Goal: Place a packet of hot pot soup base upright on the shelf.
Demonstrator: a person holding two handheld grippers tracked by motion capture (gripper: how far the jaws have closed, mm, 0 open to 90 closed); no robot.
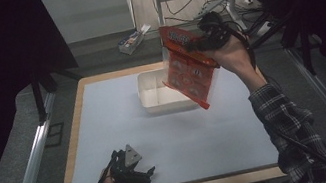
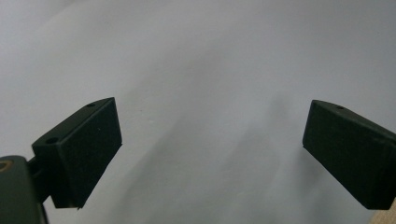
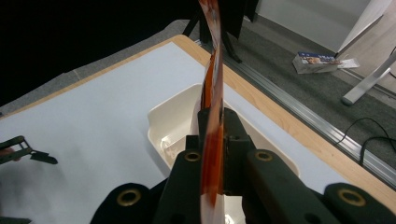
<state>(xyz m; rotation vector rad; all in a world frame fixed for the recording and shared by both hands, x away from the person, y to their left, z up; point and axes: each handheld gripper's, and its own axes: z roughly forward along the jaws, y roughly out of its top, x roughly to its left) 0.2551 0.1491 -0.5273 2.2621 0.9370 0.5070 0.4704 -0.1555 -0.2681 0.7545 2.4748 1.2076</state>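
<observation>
- Black, two-jawed left gripper (image 1: 137,173) lies low at the near left of the pale blue table mat (image 1: 107,132); we see its jaws wide apart with nothing between, probably parked while the other hand works.
- One white plastic rectangular tub (image 1: 161,94) sits mid-table, seemingly placed to receive things.
- One orange-red printed flat plastic packet (image 1: 186,64) hangs tilted above the tub; our right gripper (image 3: 212,140) is clamped on its edge, likely for lowering it in.

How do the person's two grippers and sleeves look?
Both the left gripper and the right gripper are black, with flat rectangular pads. A grey three-cornered plate tops the left one. Black cables trail from each. The sleeves are dark plaid.
</observation>
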